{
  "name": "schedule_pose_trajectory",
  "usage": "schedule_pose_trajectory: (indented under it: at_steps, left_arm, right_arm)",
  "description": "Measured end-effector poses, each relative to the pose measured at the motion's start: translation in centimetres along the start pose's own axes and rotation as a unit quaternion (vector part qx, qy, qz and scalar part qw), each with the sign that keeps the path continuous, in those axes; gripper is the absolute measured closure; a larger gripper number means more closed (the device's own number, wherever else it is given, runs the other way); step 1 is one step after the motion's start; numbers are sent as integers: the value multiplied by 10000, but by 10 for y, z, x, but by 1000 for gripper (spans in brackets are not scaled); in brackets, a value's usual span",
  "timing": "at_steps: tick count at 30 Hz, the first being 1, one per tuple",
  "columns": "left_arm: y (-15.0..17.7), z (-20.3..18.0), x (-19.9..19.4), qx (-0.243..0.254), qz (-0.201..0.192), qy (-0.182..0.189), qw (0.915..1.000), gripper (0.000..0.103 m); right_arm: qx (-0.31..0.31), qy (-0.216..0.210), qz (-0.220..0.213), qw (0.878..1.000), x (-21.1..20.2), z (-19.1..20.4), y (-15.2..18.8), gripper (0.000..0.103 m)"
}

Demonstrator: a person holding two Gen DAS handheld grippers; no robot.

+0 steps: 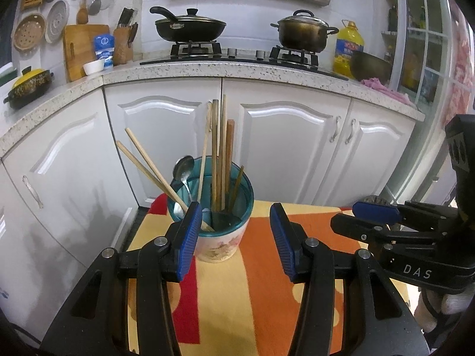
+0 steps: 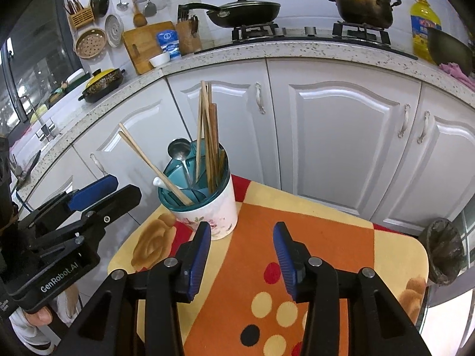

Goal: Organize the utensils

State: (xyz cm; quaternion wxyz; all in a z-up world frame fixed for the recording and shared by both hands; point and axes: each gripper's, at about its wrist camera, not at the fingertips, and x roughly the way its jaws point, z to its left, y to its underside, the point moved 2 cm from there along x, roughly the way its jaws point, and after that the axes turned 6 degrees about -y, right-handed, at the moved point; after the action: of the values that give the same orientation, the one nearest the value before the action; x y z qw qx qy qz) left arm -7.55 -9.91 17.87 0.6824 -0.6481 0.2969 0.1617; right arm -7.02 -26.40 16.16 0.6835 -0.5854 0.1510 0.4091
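Observation:
A white floral utensil holder (image 1: 221,244) with a teal insert stands at the far left of a small table (image 1: 267,267). It holds several wooden chopsticks (image 1: 218,154), two of them leaning left (image 1: 142,160), and a metal spoon (image 1: 181,167). My left gripper (image 1: 236,237) is open and empty, just in front of the holder. My right gripper (image 2: 242,255) is open and empty, in front and right of the holder (image 2: 212,210). The chopsticks (image 2: 207,136) and spoon (image 2: 178,149) show there too, plus a white spoon handle (image 2: 158,181).
The table has an orange, yellow and red patterned cloth (image 2: 297,252). White cabinets (image 1: 282,136) and a speckled counter (image 1: 237,69) with a stove, wok (image 1: 190,26) and pot (image 1: 302,32) stand behind. A dark bin (image 2: 443,249) stands right of the table.

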Motion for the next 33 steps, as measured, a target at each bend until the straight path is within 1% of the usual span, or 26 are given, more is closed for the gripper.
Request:
schedule_pose_trajectory:
  at_steps: [8,13,16,22,26,33]
  left_arm:
    - [2,-2,1,10,3,-50,10000,56]
    - [2,3,-1,-18,-108,-247,9996,56]
    - [1,7,-4,-39,-185,-311,9993,56]
    - [0,13,-5,-46,-218,-392,9990,56]
    - [2,14,-9,52,-252,-551,9982,56]
    - [5,25,-11,-47,-330,-872,9956,56]
  right_arm:
    - [-5,44,-33,10000,1,4,0,58]
    - [-26,80,-114,9999,3,6,-4,56]
    - [-53,97,-121,9999,5,8,-5,50]
    - [-29,89,-133,9999,8,11,-7,49]
    - [-66,58,-144,9999,10,13,-9,49]
    - [-32,71,-172,9998,12,8,-10,47]
